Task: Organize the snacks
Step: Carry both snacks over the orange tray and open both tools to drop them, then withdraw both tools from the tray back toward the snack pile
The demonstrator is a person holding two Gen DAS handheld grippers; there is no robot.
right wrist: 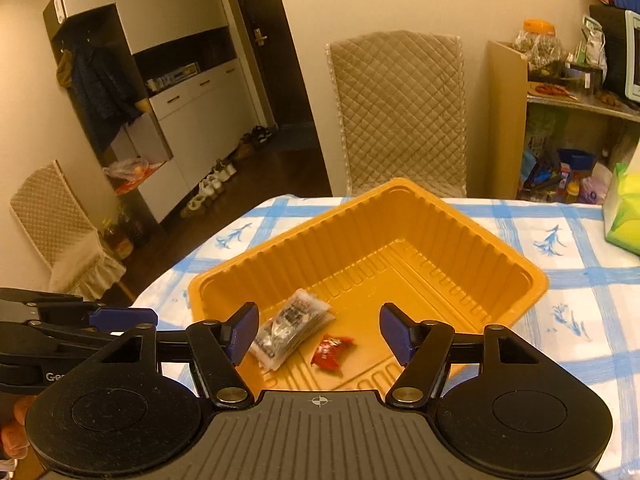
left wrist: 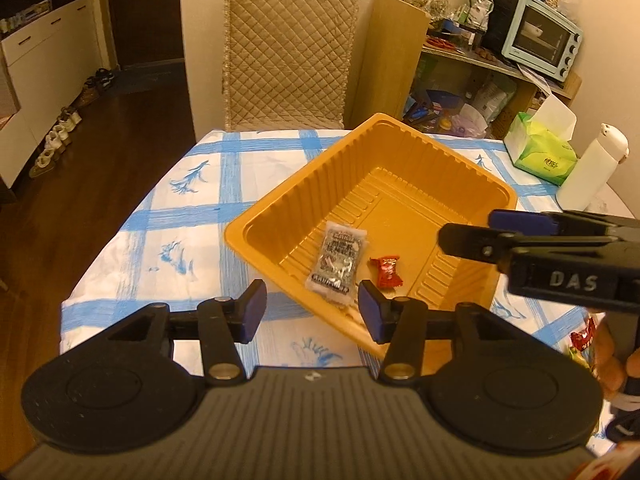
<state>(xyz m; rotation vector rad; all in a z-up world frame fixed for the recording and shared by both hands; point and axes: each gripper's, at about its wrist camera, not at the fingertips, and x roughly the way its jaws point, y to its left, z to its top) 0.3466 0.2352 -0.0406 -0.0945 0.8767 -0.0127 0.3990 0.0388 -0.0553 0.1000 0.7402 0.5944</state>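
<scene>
Snacks so far sit in the tray point(left wrist: 280, 216): from the left wrist view we see a silver packet point(left wrist: 338, 258) and a red candy point(left wrist: 385, 272) lying on its ribbed floor, near the corner closest to us. Our left gripper point(left wrist: 312, 308) hovers over that near rim, its jaws spread with nothing between them. The right gripper point(left wrist: 472, 236) reaches in from the right above the tray's far side; from this angle we cannot tell how its jaws stand. At the right edge, by the hand point(left wrist: 612, 364) holding it, we glimpse another wrapper point(left wrist: 582, 340) on the counter point(left wrist: 160, 216), partly hidden.

From the right wrist view the packet point(right wrist: 294, 326) and candy point(right wrist: 330, 352) lie side by side, close but apart, and the right gripper point(right wrist: 318, 336) hangs above them with jaws spread wide and empty. The left gripper point(right wrist: 120, 316) shows at the left edge, outside the tray point(right wrist: 460, 240).

We judge that a drop into the tray is done and both hands are free. Next we need a fresh snack: turn a gripper towards the wrappers beside the tray, straddle one with open jaws, pinch lightly so the thin film doesn't slip, and carry it in clear of the rim.
</scene>
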